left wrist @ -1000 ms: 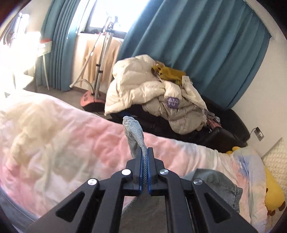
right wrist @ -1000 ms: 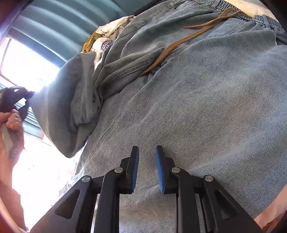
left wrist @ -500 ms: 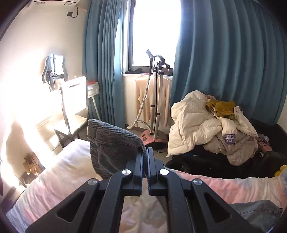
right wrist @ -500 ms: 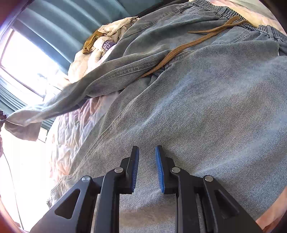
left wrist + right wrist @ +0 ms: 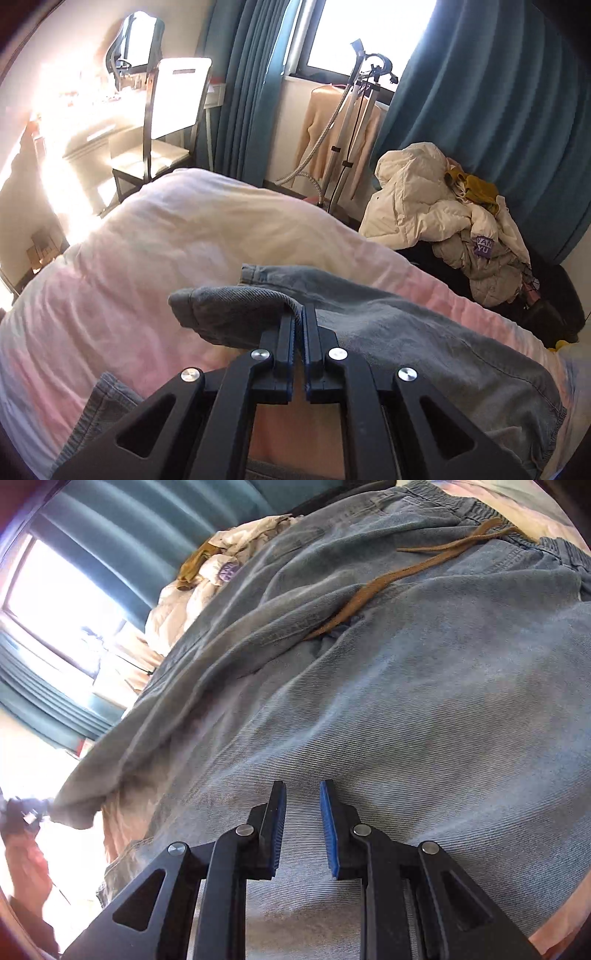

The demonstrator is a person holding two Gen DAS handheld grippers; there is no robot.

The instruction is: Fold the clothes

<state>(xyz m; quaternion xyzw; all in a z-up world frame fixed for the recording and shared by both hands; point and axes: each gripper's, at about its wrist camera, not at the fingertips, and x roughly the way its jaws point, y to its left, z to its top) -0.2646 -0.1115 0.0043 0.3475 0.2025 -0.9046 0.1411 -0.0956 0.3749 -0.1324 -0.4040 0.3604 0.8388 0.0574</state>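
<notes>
The left gripper (image 5: 299, 314) is clamped tight on the hem of one leg of the jeans (image 5: 406, 332), holding that leg stretched out above the pink and white duvet (image 5: 129, 288). The right gripper (image 5: 303, 812) has its blue pads a little apart, nothing pinched between them, low over the upper part of the jeans near the brown drawstring (image 5: 388, 583). Beyond the bed sit a pile of jackets (image 5: 436, 206), teal curtains (image 5: 498, 110) and a chair (image 5: 162, 140).

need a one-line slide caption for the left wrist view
Left gripper shut on the hem of a jeans leg, stretched out over a pink duvet, clothes pile behind.
</notes>
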